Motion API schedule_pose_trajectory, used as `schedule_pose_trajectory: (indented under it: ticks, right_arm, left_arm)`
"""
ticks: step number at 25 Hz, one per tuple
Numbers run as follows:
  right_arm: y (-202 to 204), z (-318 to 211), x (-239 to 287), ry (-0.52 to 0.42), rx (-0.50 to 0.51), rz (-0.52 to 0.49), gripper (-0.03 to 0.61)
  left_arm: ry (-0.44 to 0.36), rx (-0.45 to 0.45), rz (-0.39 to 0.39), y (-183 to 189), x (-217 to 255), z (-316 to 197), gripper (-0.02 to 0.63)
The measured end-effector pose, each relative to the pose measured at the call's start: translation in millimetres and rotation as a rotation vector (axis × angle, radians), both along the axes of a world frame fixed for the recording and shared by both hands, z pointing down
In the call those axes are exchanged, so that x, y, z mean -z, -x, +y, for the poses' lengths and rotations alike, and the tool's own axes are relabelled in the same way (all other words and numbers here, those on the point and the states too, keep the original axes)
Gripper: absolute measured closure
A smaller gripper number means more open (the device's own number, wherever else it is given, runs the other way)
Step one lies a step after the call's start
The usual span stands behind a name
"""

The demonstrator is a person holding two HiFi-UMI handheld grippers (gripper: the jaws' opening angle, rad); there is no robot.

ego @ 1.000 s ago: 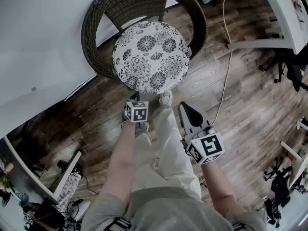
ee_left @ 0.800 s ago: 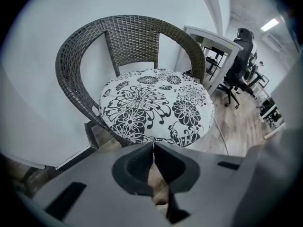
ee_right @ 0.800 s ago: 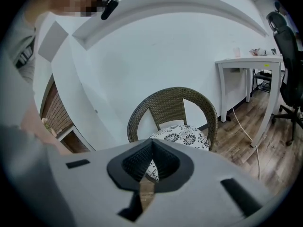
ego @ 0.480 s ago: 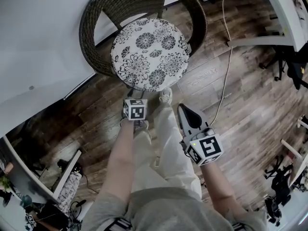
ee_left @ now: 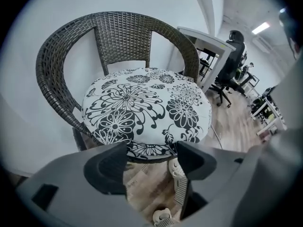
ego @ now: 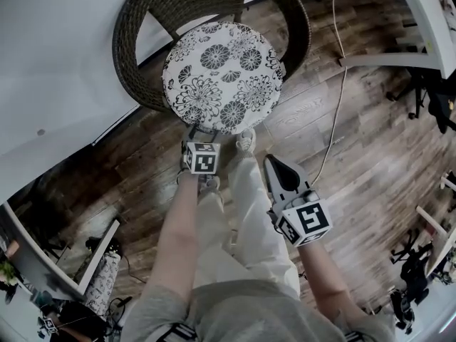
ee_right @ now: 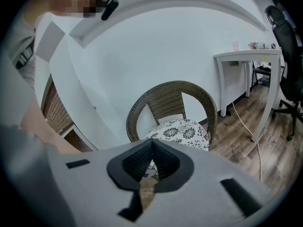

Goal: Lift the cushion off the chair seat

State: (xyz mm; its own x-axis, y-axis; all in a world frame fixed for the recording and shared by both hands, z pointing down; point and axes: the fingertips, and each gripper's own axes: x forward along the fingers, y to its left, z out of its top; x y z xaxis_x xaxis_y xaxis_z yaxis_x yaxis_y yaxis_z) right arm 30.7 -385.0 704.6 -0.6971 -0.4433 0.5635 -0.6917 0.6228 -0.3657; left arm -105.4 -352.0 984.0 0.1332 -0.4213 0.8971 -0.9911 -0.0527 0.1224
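Observation:
A round white cushion [ego: 221, 75] with a black flower print lies flat on the seat of a dark wicker chair [ego: 135, 55]. My left gripper [ego: 201, 132] hangs just short of the cushion's near edge, pointing steeply down. Its jaws are opening, and nothing is between them. In the left gripper view the cushion [ee_left: 147, 108] fills the chair [ee_left: 123, 32] just beyond the left gripper [ee_left: 150, 161]. My right gripper [ego: 279, 171] is shut and empty, held back beside the person's leg. The right gripper view shows the right gripper [ee_right: 152, 159] closed, with the cushion [ee_right: 182, 131] farther off.
The person's shoes [ego: 245, 142] stand on the wood floor right in front of the chair. A white wall runs behind and to the left. A white desk [ego: 427, 20], a cable [ego: 335, 84] and a black office chair [ee_right: 289, 46] are to the right.
The left gripper's jaws have gone from shut to wide open, close to the cushion's near edge. The right gripper has stayed put and shut.

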Motion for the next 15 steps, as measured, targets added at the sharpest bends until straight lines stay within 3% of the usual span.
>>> schedule_pose_trajectory:
  ticks: [8, 12, 15]
  right_arm:
    - [1.5, -4.2, -3.1, -0.002, 0.003, 0.003, 0.577]
    - [3.4, -6.3, -1.2, -0.006, 0.005, -0.002, 0.577]
    - [4.3, -7.2, 4.4, -0.013, 0.005, -0.004, 0.577]
  left_arm:
    - [-0.005, -0.005, -0.018, 1.4, -2.8, -2.7, 0.317]
    - [0.000, -0.008, -0.073, 5.5, -2.1, -8.1, 0.509]
    - [0.006, -0.019, -0.079, 4.0, 2.9, -10.2, 0.562]
